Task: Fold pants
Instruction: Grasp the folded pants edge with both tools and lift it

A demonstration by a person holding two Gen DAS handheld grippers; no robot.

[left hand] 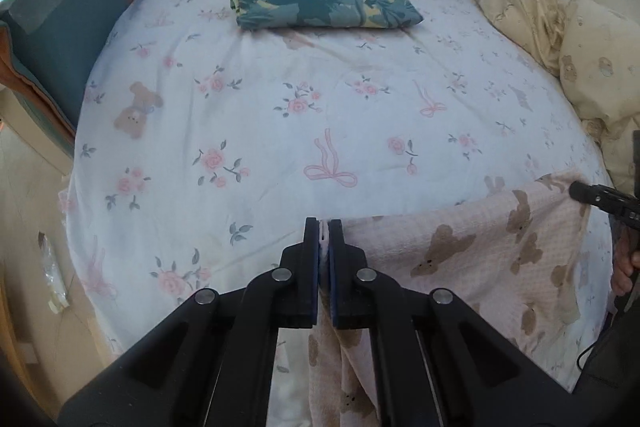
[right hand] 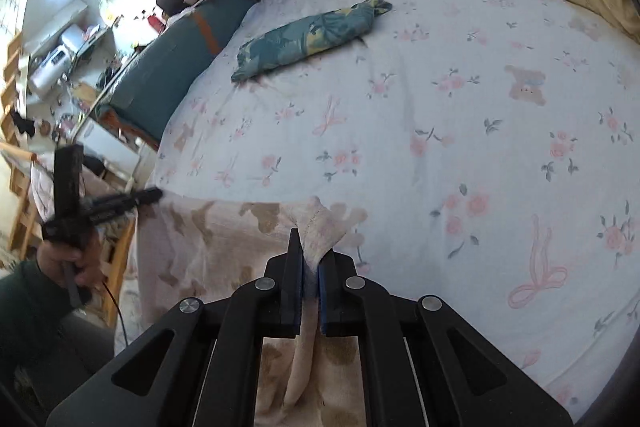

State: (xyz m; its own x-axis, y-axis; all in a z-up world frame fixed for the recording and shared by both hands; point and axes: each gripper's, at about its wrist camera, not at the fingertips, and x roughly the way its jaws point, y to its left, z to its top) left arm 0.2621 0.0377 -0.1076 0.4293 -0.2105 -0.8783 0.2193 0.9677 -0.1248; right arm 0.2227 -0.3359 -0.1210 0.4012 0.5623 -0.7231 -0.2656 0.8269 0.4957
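Note:
Pink pants with brown bears hang over the near edge of the bed, stretched between both grippers. My left gripper is shut on the left corner of their top edge. My right gripper is shut on the other corner, a bunched bit of pink pants sticking out past the tips. The right gripper shows at the right edge of the left wrist view. The left gripper shows at the left of the right wrist view, held by a hand.
A folded teal patterned garment lies far on the floral bed sheet. A cream quilt is piled on the right, pillows at the back, a teal cushion along the left side.

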